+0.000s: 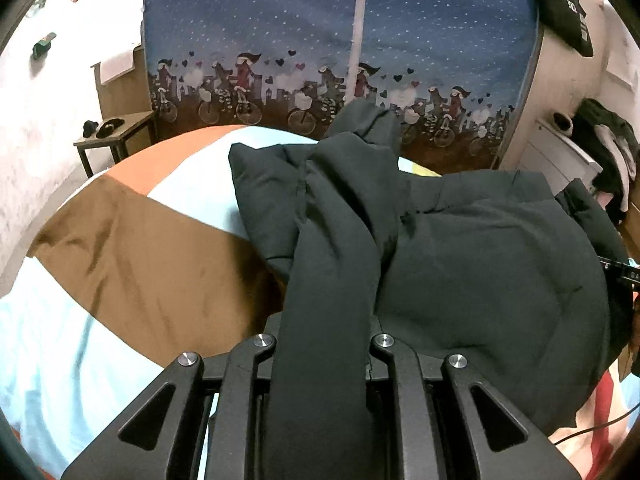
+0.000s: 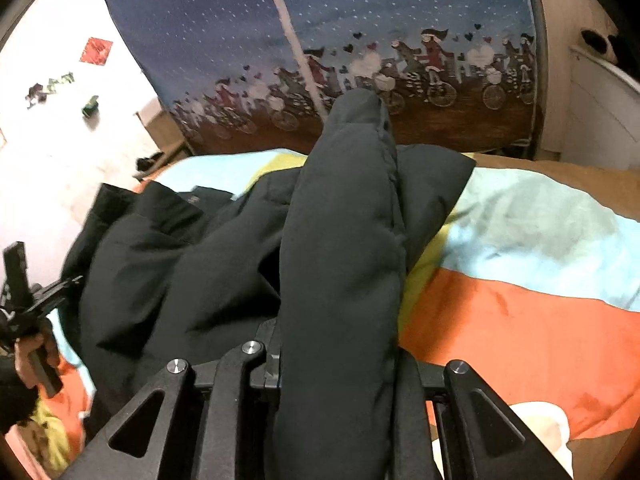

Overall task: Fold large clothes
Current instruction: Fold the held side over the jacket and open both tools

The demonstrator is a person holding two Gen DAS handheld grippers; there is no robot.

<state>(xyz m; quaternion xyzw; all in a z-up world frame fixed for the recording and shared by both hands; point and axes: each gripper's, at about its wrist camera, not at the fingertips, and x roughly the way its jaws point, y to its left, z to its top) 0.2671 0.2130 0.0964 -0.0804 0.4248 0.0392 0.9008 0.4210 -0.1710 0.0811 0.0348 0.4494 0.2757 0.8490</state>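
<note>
A large dark padded jacket point(image 1: 480, 264) lies bunched on the bed. In the left wrist view one of its sleeves point(image 1: 332, 248) runs from the heap straight in between the jaws of my left gripper point(image 1: 324, 320), which is shut on it; the fingertips are hidden under the cloth. In the right wrist view another puffy sleeve point(image 2: 344, 240) stands up out of my right gripper point(image 2: 340, 332), also shut on it. The rest of the jacket point(image 2: 160, 260) spreads to the left there. A hand point(image 2: 36, 356) holding the left gripper's handle shows at the far left edge.
The bed cover point(image 1: 132, 248) has brown, orange, pale blue and yellow blocks. Behind the bed hangs a blue curtain with a bicycle print point(image 1: 280, 40). A small table point(image 1: 116, 132) stands far left, a white cabinet point(image 1: 560, 156) with dark clothes far right.
</note>
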